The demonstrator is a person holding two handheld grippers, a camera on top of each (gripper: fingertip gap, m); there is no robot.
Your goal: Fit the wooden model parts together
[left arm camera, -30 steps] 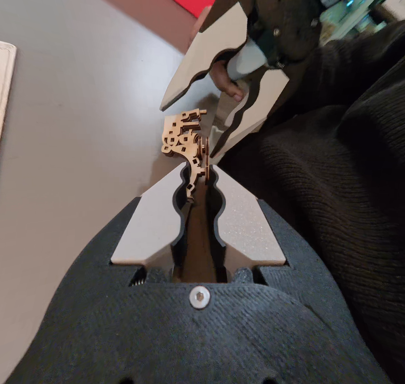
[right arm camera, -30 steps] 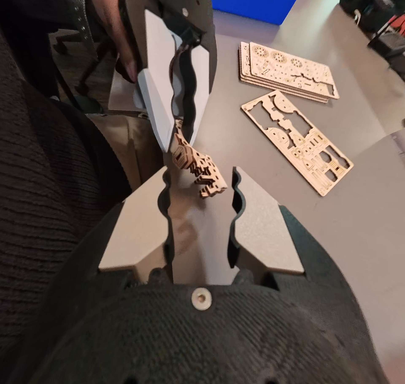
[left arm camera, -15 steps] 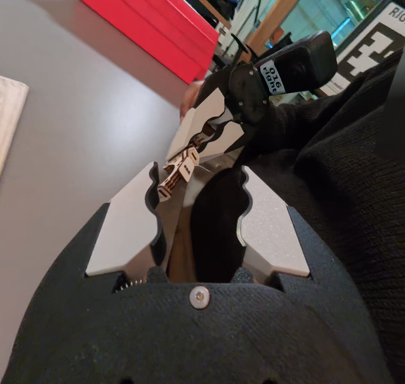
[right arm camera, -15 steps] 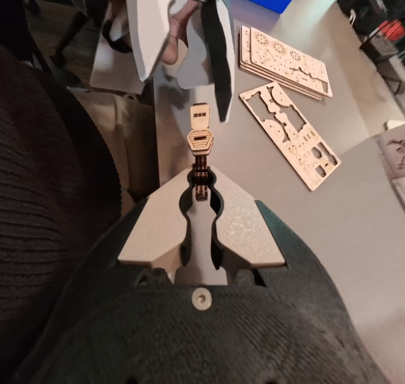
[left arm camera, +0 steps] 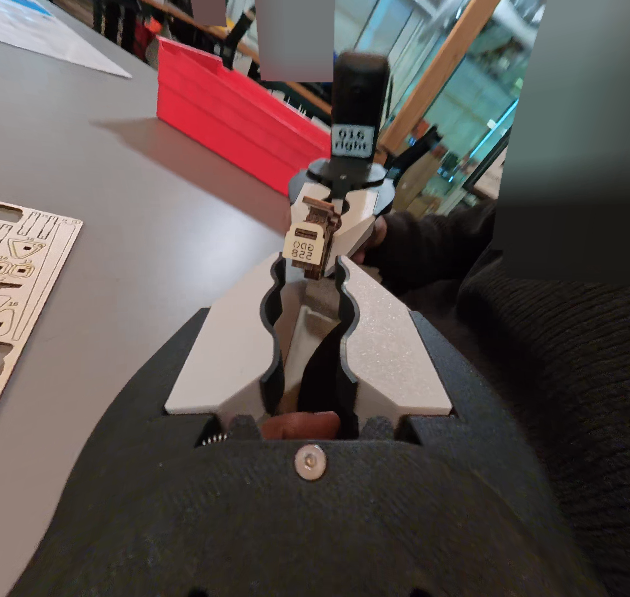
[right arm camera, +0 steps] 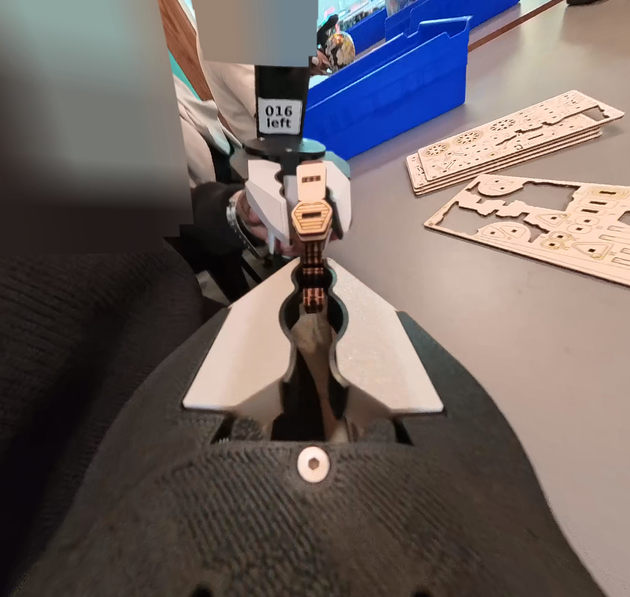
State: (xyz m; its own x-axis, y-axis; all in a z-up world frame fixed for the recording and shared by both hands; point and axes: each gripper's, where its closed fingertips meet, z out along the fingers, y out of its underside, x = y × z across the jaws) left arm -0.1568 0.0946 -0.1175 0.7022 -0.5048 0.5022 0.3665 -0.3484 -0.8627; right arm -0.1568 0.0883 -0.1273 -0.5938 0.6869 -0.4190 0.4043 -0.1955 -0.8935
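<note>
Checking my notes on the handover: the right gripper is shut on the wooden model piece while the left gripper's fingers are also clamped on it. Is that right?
Not quite. The right gripper is shut on the wooden model piece, as the right wrist view shows, but the left gripper is open: in the left wrist view its fingers stand apart, clamping nothing.

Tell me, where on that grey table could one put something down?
Bare table lies between the cut-out sheet and the red bin. Another patch lies below the loose sheet. It is crowded where sheet stack meets blue bin.
</note>
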